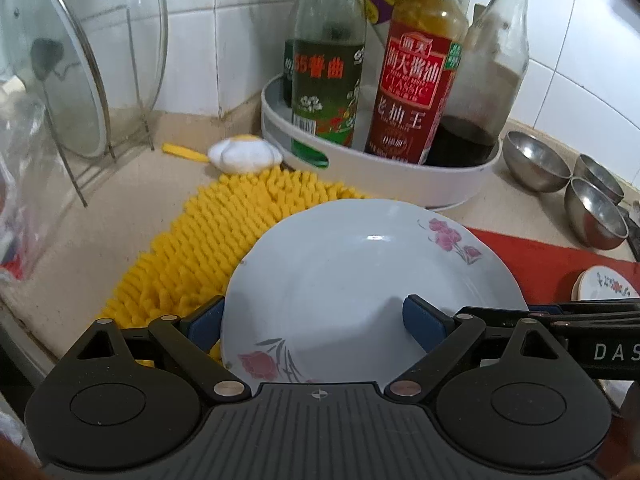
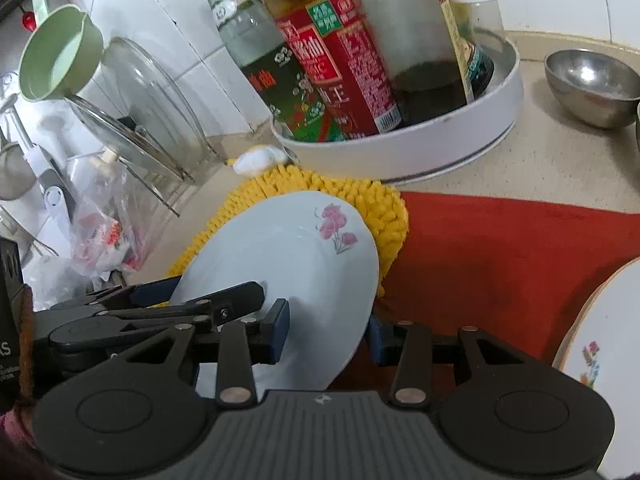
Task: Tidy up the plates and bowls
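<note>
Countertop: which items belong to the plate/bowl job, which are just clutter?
Job: flowered plate, held by left claw and right claw; steel bowls; second plate.
Clutter: sauce bottles, white tray, yellow mat, glass lids, red cloth.

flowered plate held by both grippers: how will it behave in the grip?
The flowered plate looks glazed and glossy, so probably slippery against the pads. It appears rigid ceramic: likely no flex, and it could chip if dropped. The left gripper and right gripper each straddle only its rim, so it may pivot.
</note>
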`<act>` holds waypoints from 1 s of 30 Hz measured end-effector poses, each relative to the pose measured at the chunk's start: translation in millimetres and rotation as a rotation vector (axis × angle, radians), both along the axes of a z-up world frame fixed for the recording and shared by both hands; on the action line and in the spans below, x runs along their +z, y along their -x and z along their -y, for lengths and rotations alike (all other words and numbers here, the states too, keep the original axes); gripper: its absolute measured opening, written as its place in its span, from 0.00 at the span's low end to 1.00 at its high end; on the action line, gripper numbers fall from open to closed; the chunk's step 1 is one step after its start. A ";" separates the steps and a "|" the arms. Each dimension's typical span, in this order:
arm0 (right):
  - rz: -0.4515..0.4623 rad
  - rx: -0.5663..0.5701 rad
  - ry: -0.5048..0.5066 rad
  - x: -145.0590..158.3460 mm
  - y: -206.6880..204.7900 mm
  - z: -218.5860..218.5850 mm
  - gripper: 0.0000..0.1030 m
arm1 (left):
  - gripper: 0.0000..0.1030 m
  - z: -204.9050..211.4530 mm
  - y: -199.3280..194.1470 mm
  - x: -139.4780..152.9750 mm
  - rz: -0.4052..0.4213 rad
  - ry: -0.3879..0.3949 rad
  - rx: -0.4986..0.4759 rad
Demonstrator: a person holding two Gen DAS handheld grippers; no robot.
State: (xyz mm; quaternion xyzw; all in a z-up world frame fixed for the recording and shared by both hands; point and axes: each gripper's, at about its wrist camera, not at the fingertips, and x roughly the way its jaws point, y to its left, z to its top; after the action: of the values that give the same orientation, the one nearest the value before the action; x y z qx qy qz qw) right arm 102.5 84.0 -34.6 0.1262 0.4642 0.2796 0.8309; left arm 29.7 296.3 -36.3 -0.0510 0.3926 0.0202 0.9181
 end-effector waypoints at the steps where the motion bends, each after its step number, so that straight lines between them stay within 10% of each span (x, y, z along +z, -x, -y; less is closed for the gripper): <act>1: 0.005 -0.003 -0.005 1.9 0.6 1.8 0.36 | 0.93 1.7 0.7 1.9 0.004 -0.001 -0.001; 30: 0.066 -0.212 -0.050 29.9 15.1 83.2 0.36 | 0.93 78.0 -22.3 28.5 0.078 -0.012 -0.186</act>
State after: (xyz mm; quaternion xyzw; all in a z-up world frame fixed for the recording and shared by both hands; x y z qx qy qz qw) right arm 87.4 0.9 -4.7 0.1863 0.4135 0.2056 0.8672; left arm 52.0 218.3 -7.9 -0.0095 0.3595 -0.0650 0.9308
